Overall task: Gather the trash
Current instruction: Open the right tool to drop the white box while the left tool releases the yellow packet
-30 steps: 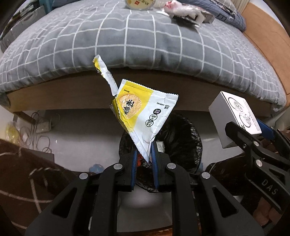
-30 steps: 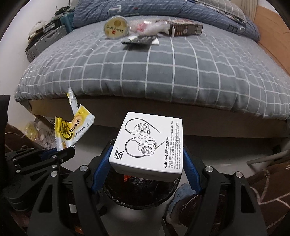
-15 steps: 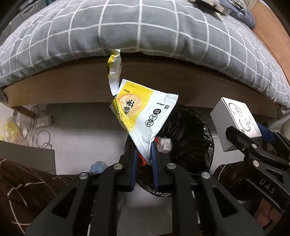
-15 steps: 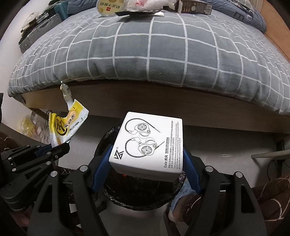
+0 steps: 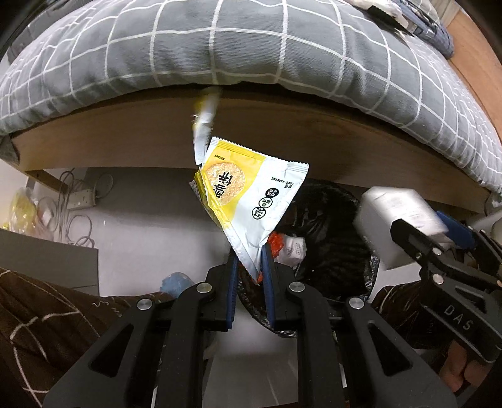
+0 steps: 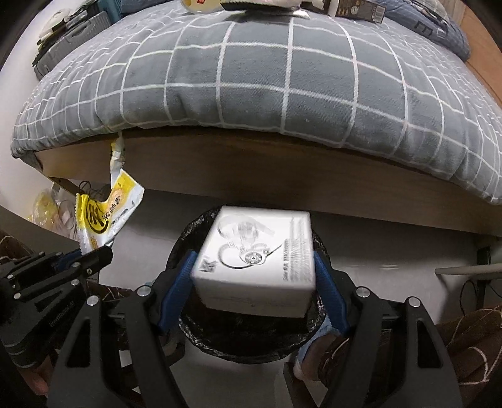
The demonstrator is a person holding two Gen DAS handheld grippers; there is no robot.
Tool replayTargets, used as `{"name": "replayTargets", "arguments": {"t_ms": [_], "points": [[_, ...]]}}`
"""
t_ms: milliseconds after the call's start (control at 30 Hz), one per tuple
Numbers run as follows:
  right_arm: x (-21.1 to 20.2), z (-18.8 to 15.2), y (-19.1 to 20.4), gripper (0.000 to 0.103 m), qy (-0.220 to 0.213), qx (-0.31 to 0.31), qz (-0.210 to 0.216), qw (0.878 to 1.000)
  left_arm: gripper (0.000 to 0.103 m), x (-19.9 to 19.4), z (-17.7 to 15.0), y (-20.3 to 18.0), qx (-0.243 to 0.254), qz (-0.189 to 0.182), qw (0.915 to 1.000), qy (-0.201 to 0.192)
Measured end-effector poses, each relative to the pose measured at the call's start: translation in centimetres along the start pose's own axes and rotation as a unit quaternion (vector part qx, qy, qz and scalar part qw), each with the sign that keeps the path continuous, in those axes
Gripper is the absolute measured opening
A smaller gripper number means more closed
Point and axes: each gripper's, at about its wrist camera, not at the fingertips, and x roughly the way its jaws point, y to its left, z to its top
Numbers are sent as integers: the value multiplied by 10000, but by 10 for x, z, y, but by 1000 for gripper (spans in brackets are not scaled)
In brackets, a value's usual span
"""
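A yellow and white snack wrapper (image 5: 251, 201) sticks up from my left gripper (image 5: 248, 254), which is shut on its lower corner. Right behind it is a black-lined trash bin (image 5: 332, 226) with some rubbish inside. In the right wrist view a white earphone box (image 6: 257, 254) sits between the blue pads of my right gripper (image 6: 254, 260), straight above the bin (image 6: 238, 342). Those jaws are opening, and the box looks blurred and tipped, loose between the pads. The wrapper (image 6: 103, 219) and left gripper (image 6: 94, 254) show at the left there.
A bed with a grey checked cover (image 6: 251, 78) on a wooden frame (image 5: 125, 141) overhangs the floor just behind the bin. More litter (image 6: 204, 3) lies on the bed's far side. Cables and a power strip (image 5: 81, 201) lie at the left, brown patterned fabric (image 5: 37, 314) nearer.
Both grippers have sunk toward the bin, which now looms larger. The white box, sharp and firmly held before, is now blurred and sits lower between the right pads.
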Motion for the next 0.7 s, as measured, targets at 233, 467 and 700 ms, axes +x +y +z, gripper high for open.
{"name": "replayTargets", "arguments": {"t_ms": [233, 467, 700], "points": [[-9, 1, -6, 90, -144, -59, -160, 9998, 14, -2, 0, -7, 77, -6, 10000, -20], [-23, -2, -41, 94, -339, 271, -257, 9987, 14, -3, 1, -36, 318, -86, 9995, 21], [-33, -9, -77, 95, -427, 599, -380, 9966, 14, -2, 3, -71, 571, -164, 9982, 40]]}}
